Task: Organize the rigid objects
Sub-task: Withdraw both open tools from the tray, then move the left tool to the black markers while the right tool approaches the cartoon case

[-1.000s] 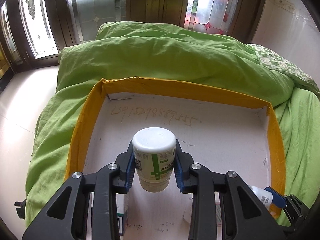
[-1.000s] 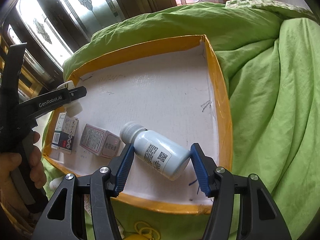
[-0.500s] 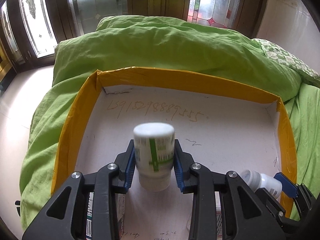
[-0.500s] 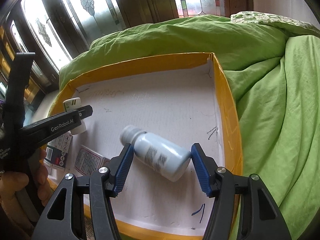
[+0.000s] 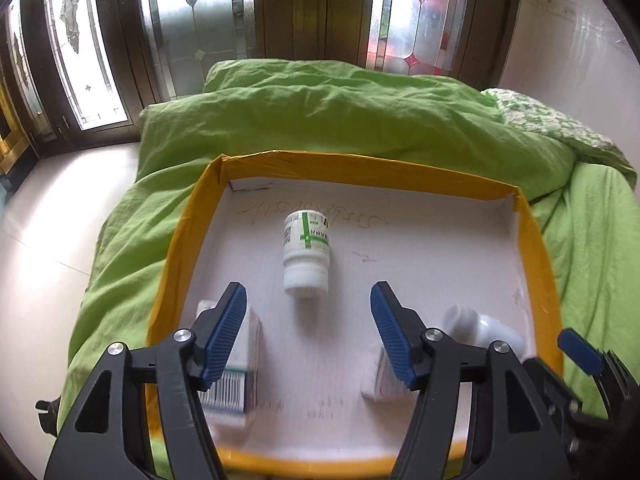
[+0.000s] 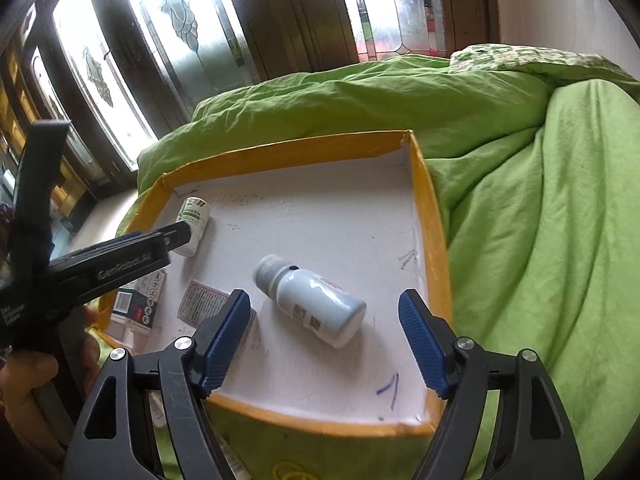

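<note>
A white bottle with a green label (image 5: 306, 240) lies on its side on the white floor of the yellow-rimmed tray (image 5: 360, 166), cap toward my left gripper (image 5: 307, 292). That gripper's jaws are opening, wide apart, and nothing is pressed between them. A pale bottle with a grey cap (image 6: 316, 304) lies free on the tray floor (image 6: 328, 216) just beyond my right gripper (image 6: 324, 300). Its jaws are opening too and stand clear of the bottle on both sides. The green-label bottle (image 6: 194, 220) also shows in the right wrist view, behind a left gripper finger (image 6: 176, 236).
Two small cartons (image 5: 236, 376) (image 5: 376, 376) lie at the tray's near edge, partly under my left fingers. A person's hand (image 6: 24, 376) holds the left gripper. The tray rests on a rumpled green duvet (image 5: 340, 120). Pale floor (image 5: 48, 220) and glazed doors lie beyond.
My left gripper opened, let go of the green-label bottle and drew back; the bottle now lies in the tray. My right gripper opened off the pale bottle and rose a little.
</note>
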Motion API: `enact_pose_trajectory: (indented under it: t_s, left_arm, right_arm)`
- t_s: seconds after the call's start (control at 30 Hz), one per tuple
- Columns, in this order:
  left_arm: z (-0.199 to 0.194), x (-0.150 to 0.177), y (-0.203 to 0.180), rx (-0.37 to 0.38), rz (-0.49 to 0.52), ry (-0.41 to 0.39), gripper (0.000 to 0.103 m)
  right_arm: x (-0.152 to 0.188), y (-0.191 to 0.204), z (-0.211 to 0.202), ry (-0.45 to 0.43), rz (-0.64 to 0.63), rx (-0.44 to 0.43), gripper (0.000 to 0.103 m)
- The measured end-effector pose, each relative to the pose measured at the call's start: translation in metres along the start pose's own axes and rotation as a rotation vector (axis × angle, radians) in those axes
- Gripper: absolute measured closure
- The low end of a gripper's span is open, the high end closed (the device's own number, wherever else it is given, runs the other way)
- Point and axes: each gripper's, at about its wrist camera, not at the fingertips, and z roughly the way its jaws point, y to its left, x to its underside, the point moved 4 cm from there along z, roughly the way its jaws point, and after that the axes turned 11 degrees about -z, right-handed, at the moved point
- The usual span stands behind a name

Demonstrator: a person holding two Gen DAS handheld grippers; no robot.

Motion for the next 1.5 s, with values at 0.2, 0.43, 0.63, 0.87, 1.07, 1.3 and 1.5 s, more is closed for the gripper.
enact_pose_trajectory:
  t_s: [0.2, 0.43, 0.63, 0.87, 1.07, 1.3, 1.5]
  left_arm:
    - [-0.064, 0.052, 0.028, 0.016, -0.062, -0.055, 0.023]
    - [-0.077, 0.136, 0.065, -0.042, -0.103, 0.040, 0.023]
    - [-0.075, 0.142, 0.053, 0.011, -0.111, 0.085, 0.023]
    - [-0.088, 0.170, 0.010, 0.249, 0.010, 0.181, 0.023]
    - [-0.104, 0.208, -0.053, 0.309, 0.351, 0.208, 0.023]
    - [-0.073, 0.225, -0.066, 0.245, 0.430, 0.323, 0.043]
    - [-0.071, 0.233, -0.072, 0.297, 0.461, 0.388, 0.068]
  right_arm:
    - [0.003, -0.003, -0.037, -0.044, 0.023, -0.022, 0.025]
    - [0.036, 0.011, -0.067, -0.012, -0.011, -0.087, 0.025]
    - [0.070, 0.008, -0.078, 0.052, 0.001, -0.150, 0.025]
    - [0.092, -0.005, -0.078, 0.174, 0.031, -0.216, 0.031]
    - [0.105, 0.000, -0.074, 0.235, 0.004, -0.229, 0.040]
    - [0.103, -0.007, -0.074, 0.222, 0.016, -0.199, 0.040]
    - [0.103, -0.006, -0.073, 0.228, 0.010, -0.198, 0.040]
